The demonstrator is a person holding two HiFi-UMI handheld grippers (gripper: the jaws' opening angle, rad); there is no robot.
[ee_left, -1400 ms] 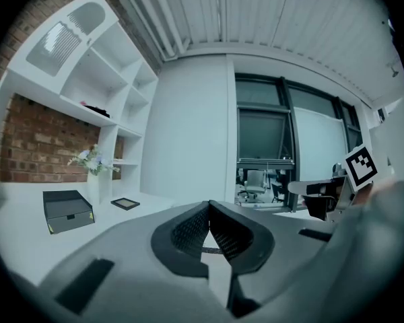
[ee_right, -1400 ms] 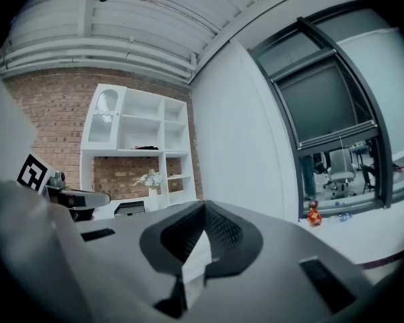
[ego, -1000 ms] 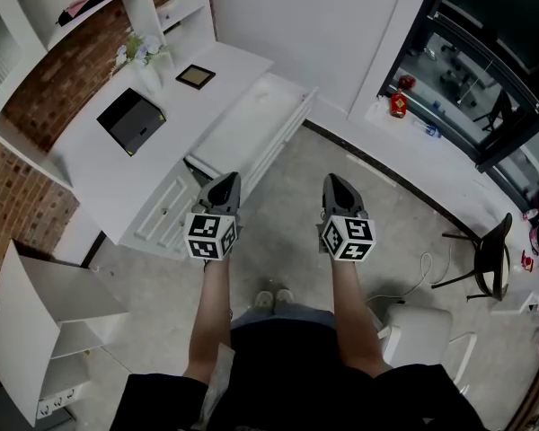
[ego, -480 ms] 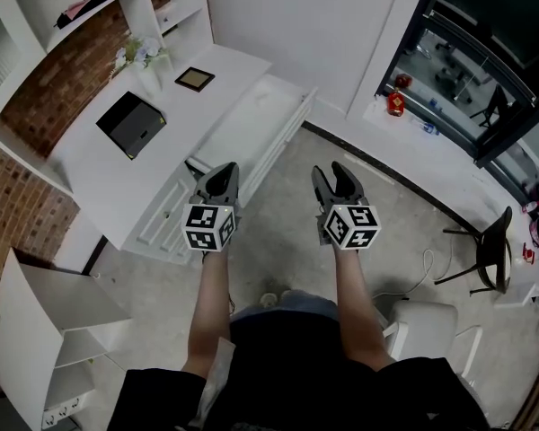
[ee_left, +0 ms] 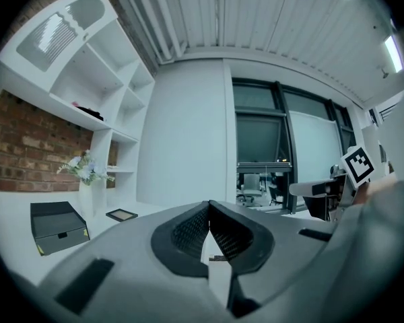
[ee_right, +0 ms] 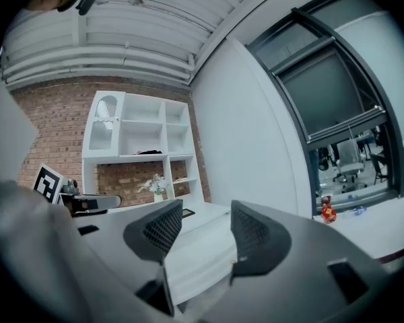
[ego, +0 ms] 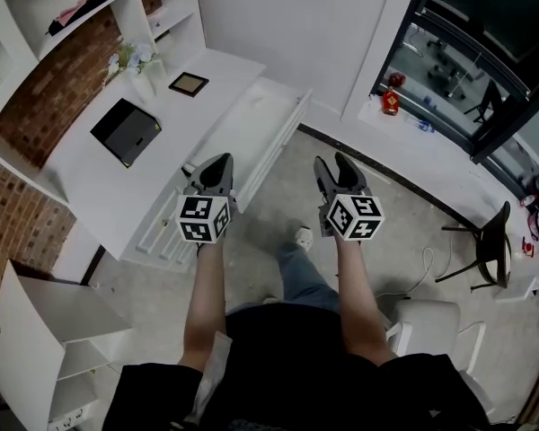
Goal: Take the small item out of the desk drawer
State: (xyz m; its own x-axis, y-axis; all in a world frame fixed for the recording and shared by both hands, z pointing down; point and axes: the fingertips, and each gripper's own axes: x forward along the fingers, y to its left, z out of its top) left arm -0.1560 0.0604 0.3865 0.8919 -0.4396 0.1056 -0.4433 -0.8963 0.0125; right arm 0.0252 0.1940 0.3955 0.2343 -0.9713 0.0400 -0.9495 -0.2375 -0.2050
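A white desk (ego: 144, 164) stands at the left, its wide drawer (ego: 251, 133) pulled out toward the room. I see no small item inside the drawer from here. My left gripper (ego: 217, 163) hovers over the desk's near corner by the drawer, jaws shut with nothing between them. My right gripper (ego: 334, 163) hangs above the floor to the right of the drawer; its jaws are opening and hold nothing. In the right gripper view the drawer (ee_right: 209, 244) shows between the spread fingers (ee_right: 163, 231). In the left gripper view the pads (ee_left: 188, 229) meet at the tips.
On the desk lie a black box (ego: 124, 131), a small framed picture (ego: 189, 83) and a vase of flowers (ego: 135, 59). White shelves (ego: 81, 7) rise behind it. A white open cabinet (ego: 45, 330) stands lower left, a white chair (ego: 427, 330) and black stool (ego: 485, 250) at right.
The right gripper's jaws have spread apart from shut. Both grippers moved slightly forward toward the desk, and the person has stepped one foot forward.
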